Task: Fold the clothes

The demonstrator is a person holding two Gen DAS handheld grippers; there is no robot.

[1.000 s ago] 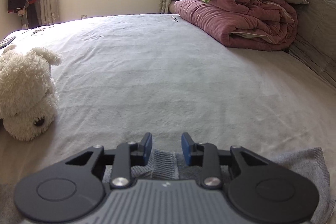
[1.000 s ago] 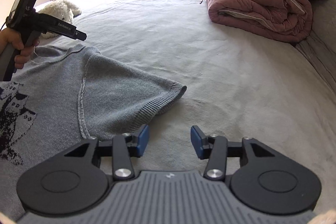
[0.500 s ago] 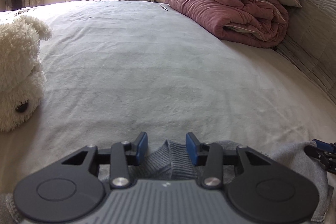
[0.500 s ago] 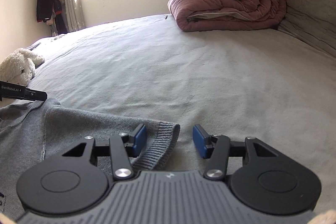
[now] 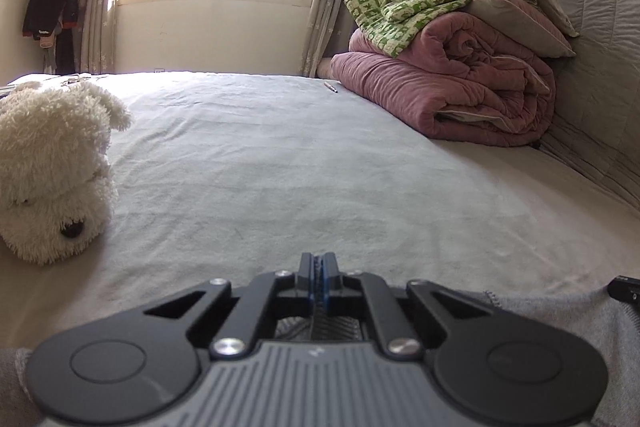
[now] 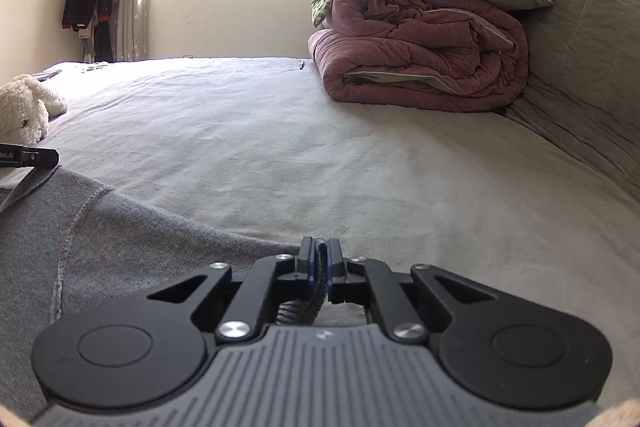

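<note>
A grey knit sweater lies flat on the bed, filling the lower left of the right wrist view; it also shows in the left wrist view at the lower right. My right gripper is shut on the ribbed sleeve cuff. My left gripper is shut on the sweater's ribbed collar edge, most of it hidden under the gripper body. The tip of the left gripper shows at the left edge of the right wrist view. The tip of the right gripper shows at the right edge of the left wrist view.
A white plush dog lies on the bed at the left. A folded maroon quilt with a green blanket and pillow on top stands at the far right by the padded headboard. A pen lies near it.
Both grippers have closed: the left on the collar, the right on the sleeve cuff. Both views have tilted up, showing more of the window and wall.
</note>
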